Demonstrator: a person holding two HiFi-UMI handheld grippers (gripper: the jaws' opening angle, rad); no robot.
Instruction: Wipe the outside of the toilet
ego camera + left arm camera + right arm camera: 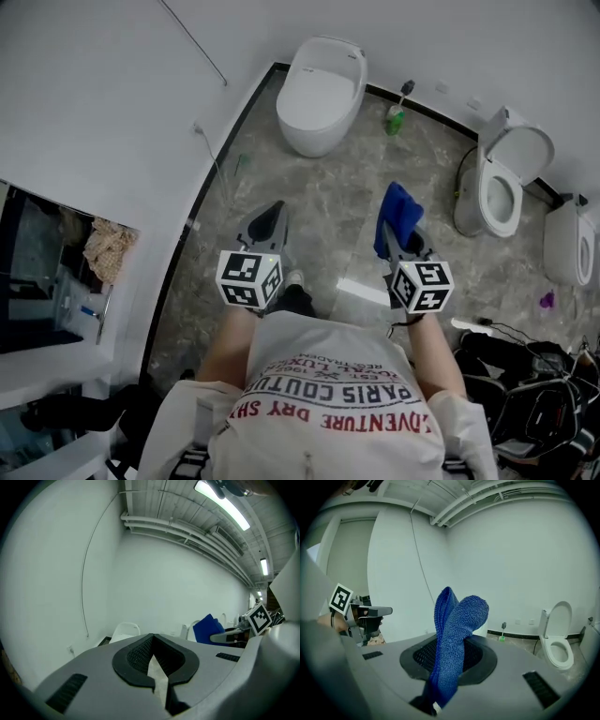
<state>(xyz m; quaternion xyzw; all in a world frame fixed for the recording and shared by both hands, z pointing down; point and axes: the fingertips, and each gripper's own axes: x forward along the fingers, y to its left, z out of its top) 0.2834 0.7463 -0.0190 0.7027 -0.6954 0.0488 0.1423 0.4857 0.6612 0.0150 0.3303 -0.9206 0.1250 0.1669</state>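
Printed shirt (328, 412) nearest in head view, grey marbled floor (323, 225), white walls (112, 84), three toilets, closed-lid toilet (319, 89) ahead, open-lid toilet (502, 183) and third toilet (569, 246) right, left gripper view, left gripper (153, 645) jaws together, empty, right gripper view, right gripper (449, 649) clamped on one blue cloth (459, 620)

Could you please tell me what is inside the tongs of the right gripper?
A folded blue terry cloth is clamped in the tongs of the right gripper, its upper part standing free above them. Its lower end is covered by the jaws.
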